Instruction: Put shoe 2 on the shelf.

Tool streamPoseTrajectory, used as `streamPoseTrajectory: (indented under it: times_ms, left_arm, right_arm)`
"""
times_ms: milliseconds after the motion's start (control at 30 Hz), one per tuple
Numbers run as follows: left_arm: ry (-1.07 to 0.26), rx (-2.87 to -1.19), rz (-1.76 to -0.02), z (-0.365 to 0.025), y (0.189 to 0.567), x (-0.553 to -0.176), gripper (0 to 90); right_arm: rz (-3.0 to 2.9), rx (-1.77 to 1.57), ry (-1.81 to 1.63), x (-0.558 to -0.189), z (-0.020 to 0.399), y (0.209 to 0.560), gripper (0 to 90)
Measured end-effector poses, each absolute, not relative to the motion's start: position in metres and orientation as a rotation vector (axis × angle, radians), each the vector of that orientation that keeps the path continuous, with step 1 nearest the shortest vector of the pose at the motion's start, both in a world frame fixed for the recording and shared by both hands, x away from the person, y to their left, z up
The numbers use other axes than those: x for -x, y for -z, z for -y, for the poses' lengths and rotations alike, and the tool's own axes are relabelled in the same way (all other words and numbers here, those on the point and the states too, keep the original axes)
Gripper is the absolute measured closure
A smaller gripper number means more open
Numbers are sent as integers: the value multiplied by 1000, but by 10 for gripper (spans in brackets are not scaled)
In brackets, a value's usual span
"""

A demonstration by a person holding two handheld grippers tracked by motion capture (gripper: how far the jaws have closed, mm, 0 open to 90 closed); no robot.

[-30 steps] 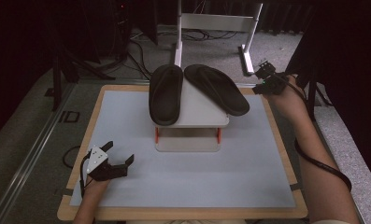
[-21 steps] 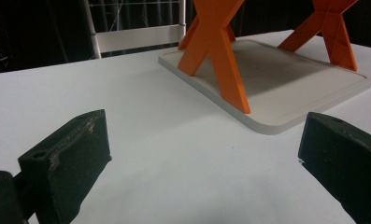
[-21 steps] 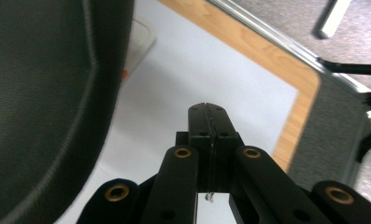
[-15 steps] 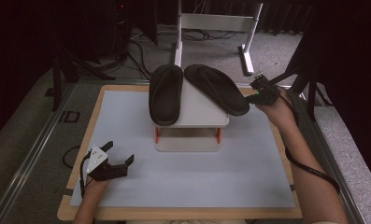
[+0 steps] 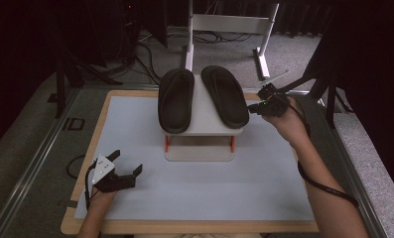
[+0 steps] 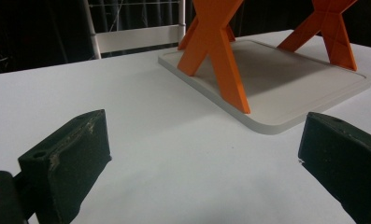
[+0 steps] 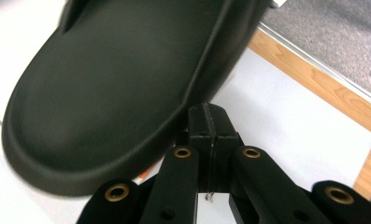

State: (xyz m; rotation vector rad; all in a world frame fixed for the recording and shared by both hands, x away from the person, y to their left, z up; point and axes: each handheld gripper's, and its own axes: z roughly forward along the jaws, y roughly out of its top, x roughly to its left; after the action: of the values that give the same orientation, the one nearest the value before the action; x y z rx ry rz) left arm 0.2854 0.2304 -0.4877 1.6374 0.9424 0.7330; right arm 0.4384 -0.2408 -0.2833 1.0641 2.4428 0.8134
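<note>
Two black slippers lie side by side on a white stand (image 5: 202,126) with orange legs (image 6: 220,56): the left slipper (image 5: 176,99) and the right slipper (image 5: 227,94). My right gripper (image 5: 254,109) is shut, its jaws pressed together with nothing between them. Its tip (image 7: 210,123) sits against the outer rim of the right slipper (image 7: 117,79), near the stand's right edge. My left gripper (image 5: 127,162) rests low over the white mat at the front left, well apart from the stand. Its jaws stand wide open (image 6: 202,158) and face the stand's base plate (image 6: 286,93).
The white mat (image 5: 264,183) covers a wooden-edged table (image 5: 85,153). A white metal frame (image 5: 229,22) and cables (image 5: 145,49) lie on the floor behind it. A metal rail (image 5: 31,163) runs along the left side. A cable trails from the right wrist (image 5: 328,188).
My right gripper has moved left and nearer from the table's far right edge, up to the right slipper's rim. The left gripper has stayed put.
</note>
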Motion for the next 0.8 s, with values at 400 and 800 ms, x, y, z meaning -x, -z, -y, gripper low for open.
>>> streamPoseTrajectory:
  times_ms: [400, 800]
  left_arm:
    - [-733, -1636, -942, -230, 488, -285, 26]
    - [-734, -1637, -941, -230, 488, -285, 26]
  right_arm:
    - [-2495, -989, -840, -429, 219, 285, 900]
    - [-2421, -1033, -898, -416, 238, 289, 818]
